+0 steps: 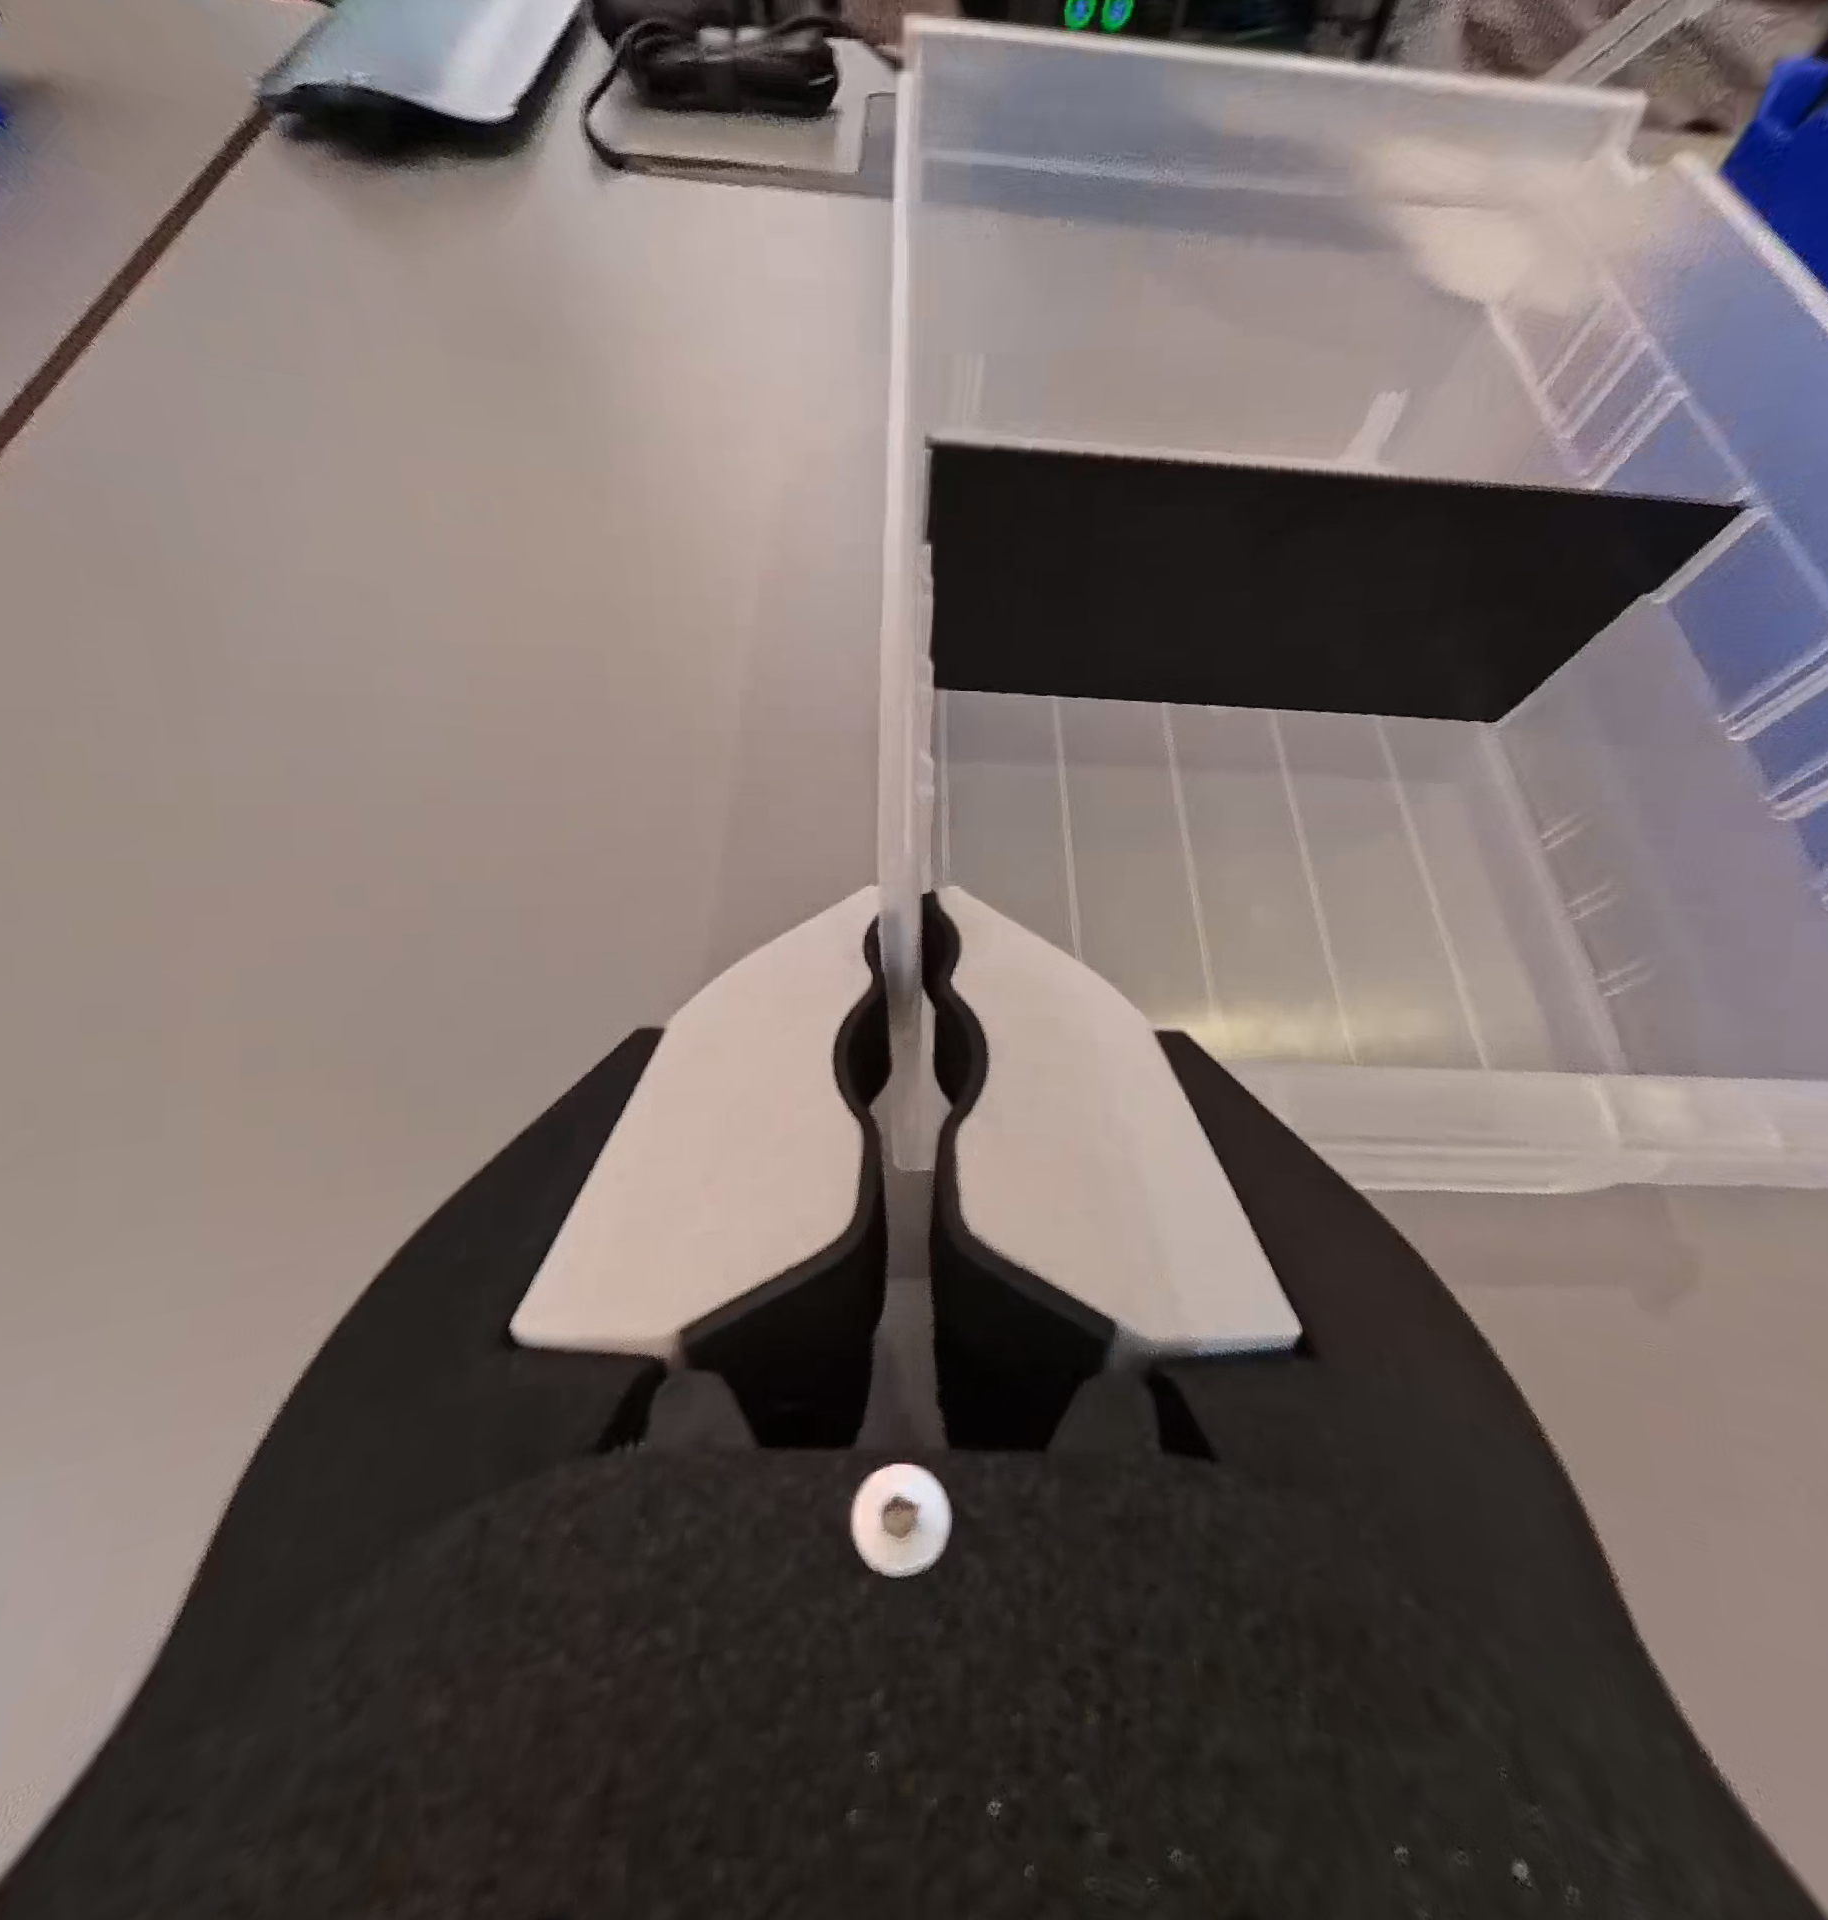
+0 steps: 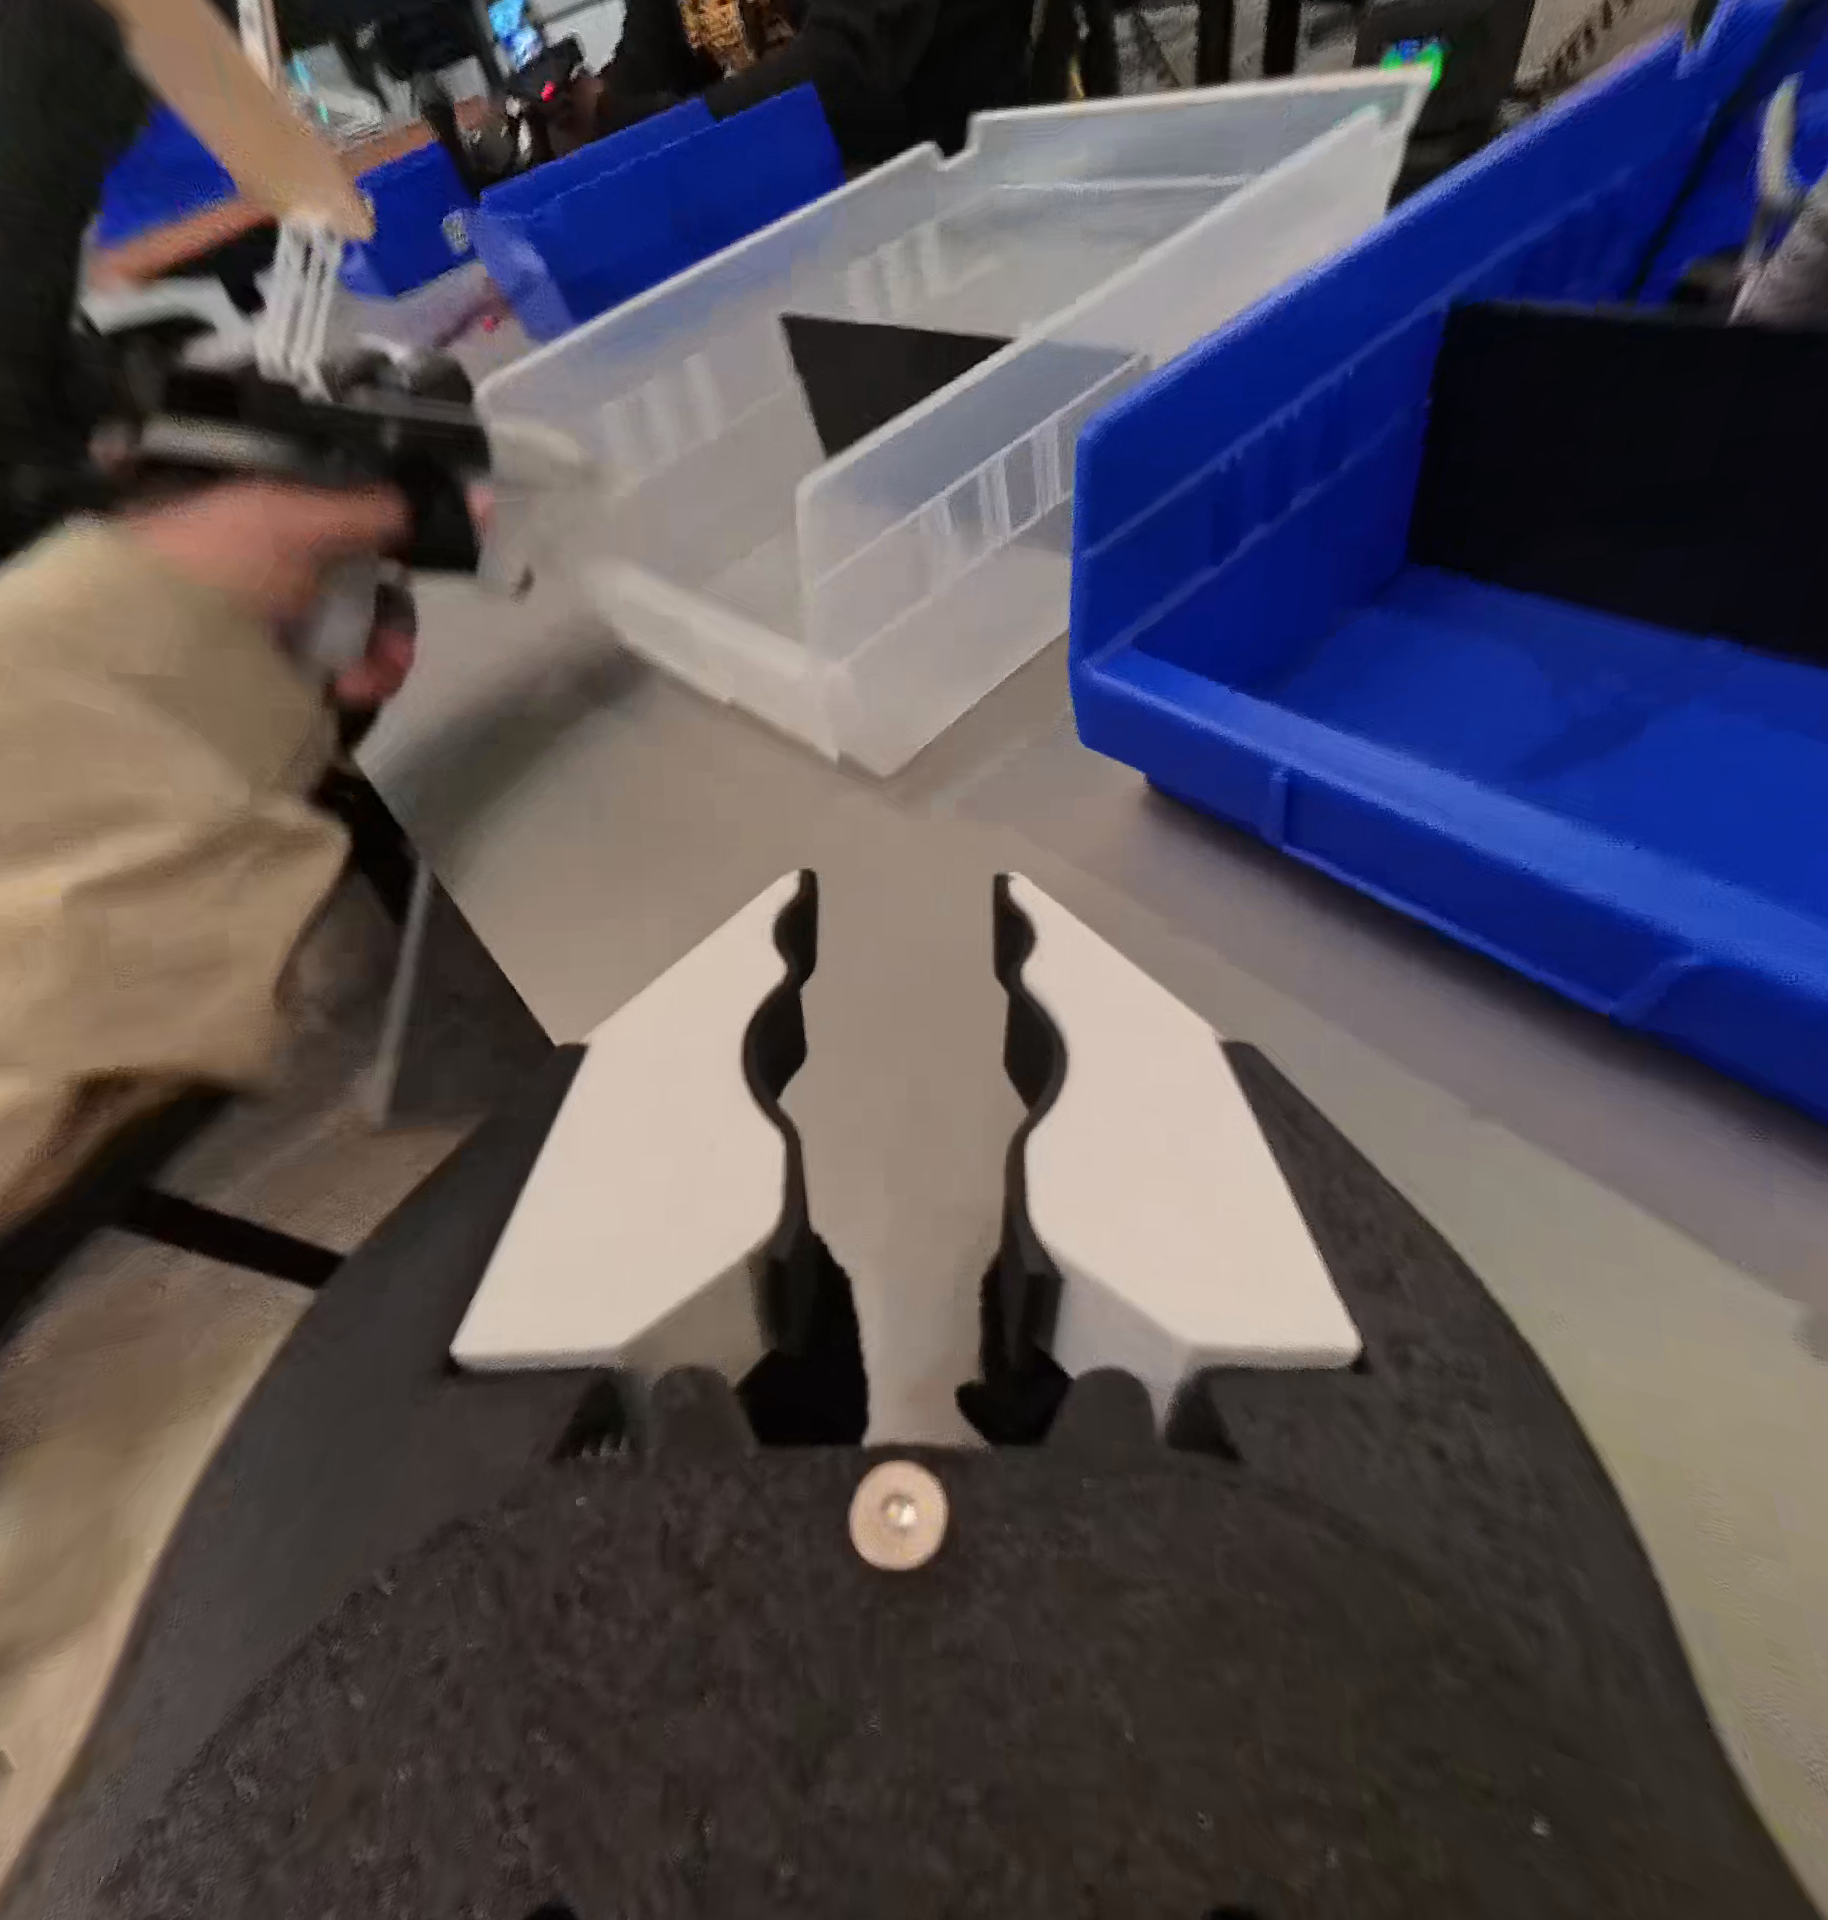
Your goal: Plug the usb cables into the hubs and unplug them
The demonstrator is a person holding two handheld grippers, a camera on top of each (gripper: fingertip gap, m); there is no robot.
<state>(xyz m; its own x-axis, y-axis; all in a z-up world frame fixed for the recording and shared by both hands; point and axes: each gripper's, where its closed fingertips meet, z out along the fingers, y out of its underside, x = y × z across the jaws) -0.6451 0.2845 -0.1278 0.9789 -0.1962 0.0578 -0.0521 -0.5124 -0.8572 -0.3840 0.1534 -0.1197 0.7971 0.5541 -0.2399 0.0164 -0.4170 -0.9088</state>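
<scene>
My left gripper [image 1: 905, 925] is shut on the left side wall of a clear plastic bin [image 1: 905, 582]; the wall runs between the two white fingers. A black divider panel [image 1: 1284, 582] stands across the bin's inside. The same bin [image 2: 744, 488] shows in the right wrist view with the left gripper [image 2: 536, 457] clamped on its left wall, blurred, held by a hand. My right gripper [image 2: 905, 883] is open and empty above the grey table, in front of the bins. No usb cable or hub is in view.
A blue bin [image 2: 1409, 727] with a black divider stands right of the clear bin. More blue bins [image 2: 661, 208] stand behind. A dark pouch [image 1: 422, 62] and a black cable bundle [image 1: 723, 62] lie at the table's far end. A person's beige sleeve [image 2: 110, 790] is at left. Spacing between my two grippers at the tips: around 30 centimeters.
</scene>
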